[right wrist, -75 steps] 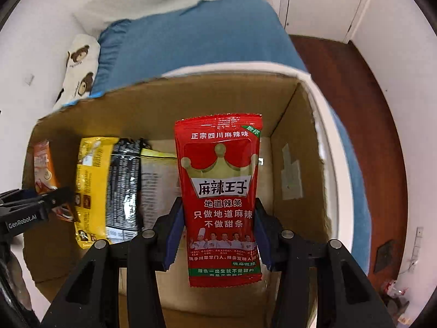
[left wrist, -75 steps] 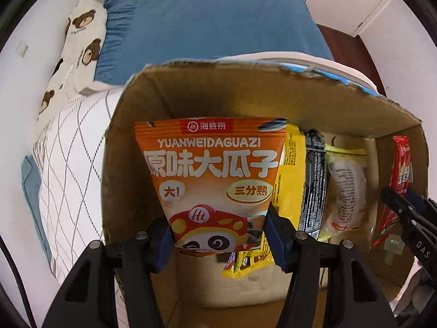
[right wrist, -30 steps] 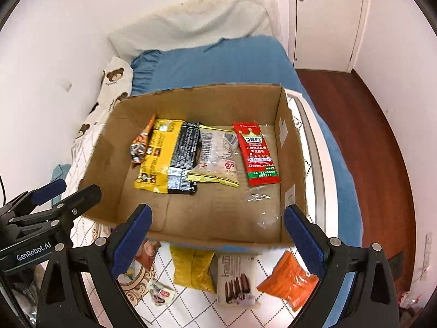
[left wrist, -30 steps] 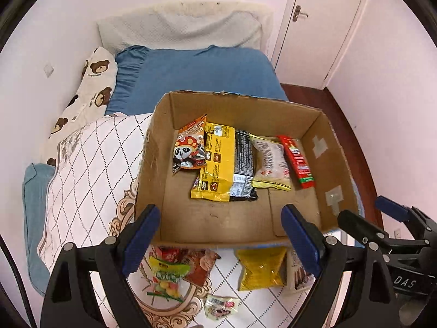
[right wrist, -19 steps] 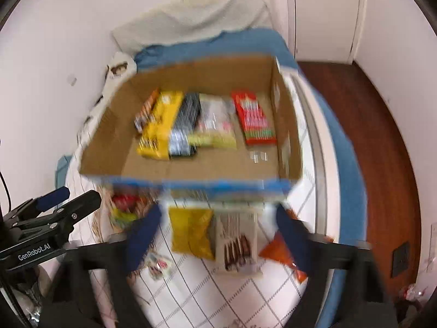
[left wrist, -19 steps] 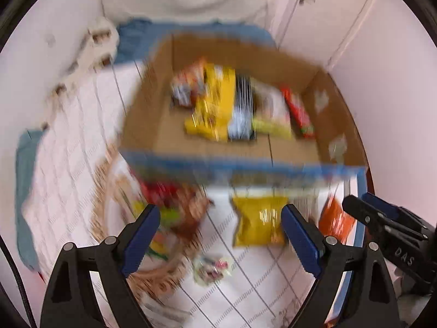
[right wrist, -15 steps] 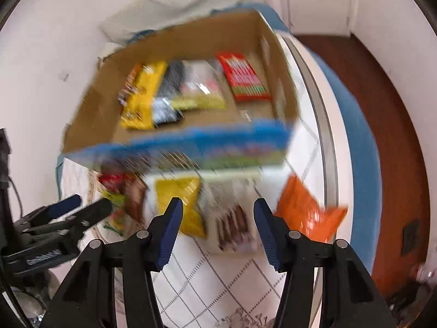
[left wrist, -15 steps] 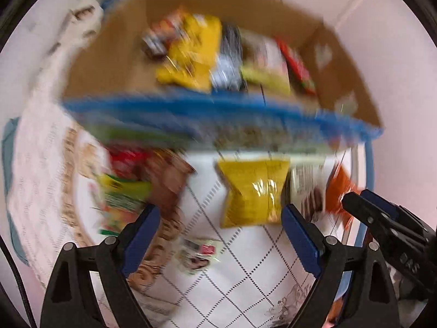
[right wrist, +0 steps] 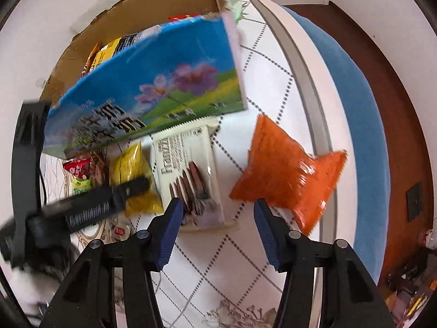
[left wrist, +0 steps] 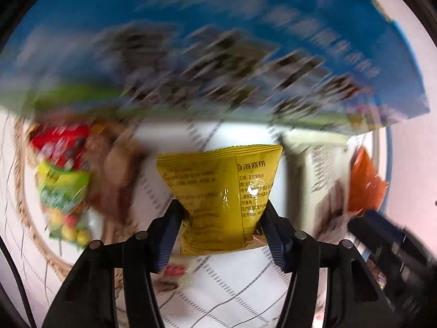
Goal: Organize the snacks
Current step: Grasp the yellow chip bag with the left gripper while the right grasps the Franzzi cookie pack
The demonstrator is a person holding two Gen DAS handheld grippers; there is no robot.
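My left gripper (left wrist: 222, 213) is shut on a yellow snack bag (left wrist: 221, 191), which stays sharp while the rest of its view is blurred. The bag also shows in the right wrist view (right wrist: 133, 169) under the left gripper's arm (right wrist: 95, 207). My right gripper (right wrist: 217, 216) is open and empty, low over the table between a white chocolate biscuit pack (right wrist: 191, 175) and an orange snack bag (right wrist: 284, 175). The cardboard box (right wrist: 153, 87), with a blue flowered front wall, stands behind and holds several snacks.
A red packet (left wrist: 60, 142), a green-yellow candy bag (left wrist: 62, 194) and a brown packet (left wrist: 117, 175) lie at the left on the white quilted tablecloth (right wrist: 245, 268). A small wrapped candy (right wrist: 118, 229) lies near. The table edge and a blue bed (right wrist: 355, 109) are at the right.
Both grippers dropped from above the box to the snacks in front of it. My left gripper closed on the yellow bag. My right gripper narrowed but stays open.
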